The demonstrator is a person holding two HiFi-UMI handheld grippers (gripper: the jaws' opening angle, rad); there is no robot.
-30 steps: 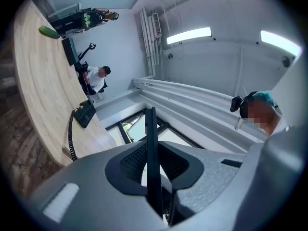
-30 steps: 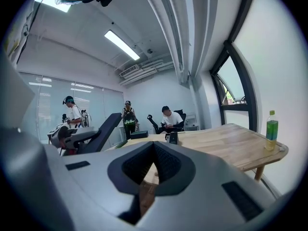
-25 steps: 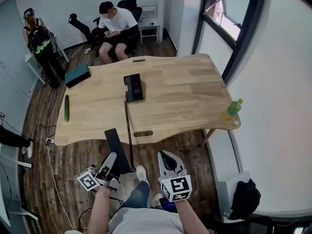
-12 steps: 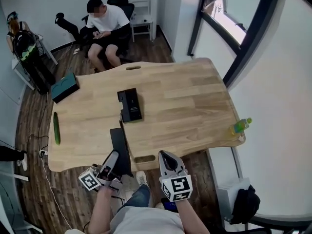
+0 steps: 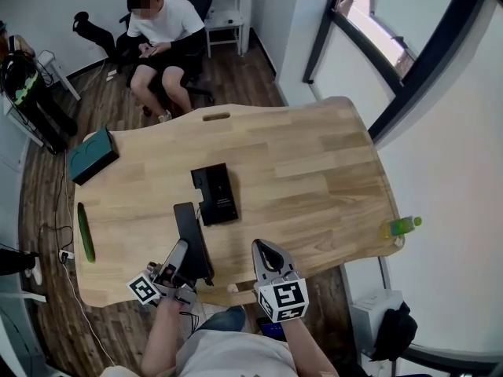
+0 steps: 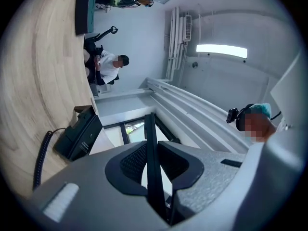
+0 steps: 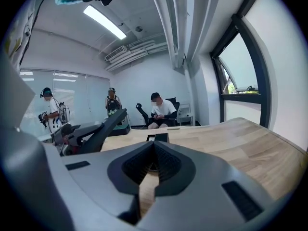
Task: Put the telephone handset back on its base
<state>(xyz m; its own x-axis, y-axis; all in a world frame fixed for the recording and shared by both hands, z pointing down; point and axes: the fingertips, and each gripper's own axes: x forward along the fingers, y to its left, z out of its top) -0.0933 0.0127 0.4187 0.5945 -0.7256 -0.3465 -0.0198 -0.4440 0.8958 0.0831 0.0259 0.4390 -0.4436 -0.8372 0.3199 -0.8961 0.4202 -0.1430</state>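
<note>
My left tool (image 5: 179, 256) pinches the telephone handset (image 5: 191, 234) edge-on over the desk (image 5: 314, 171), near its base (image 5: 214, 195), ready for re-seating; my right tool (image 5: 262, 251), pressed together, is empty.

The base (image 5: 214, 194) sits mid-table (image 5: 314, 171), with the handset (image 5: 191, 240) near its front-left corner.

Lighting: bright and even. Daylight enters by the tall dark-framed glass window (image 5: 377, 22); the long white ceiling strip light (image 6: 221, 50) is blown out. Pale wooden table (image 5: 314, 171): faint, soft shadows. 2 gripper views: heavy fisheye bending, black corners. Head view: sharp, edges curved.
</note>
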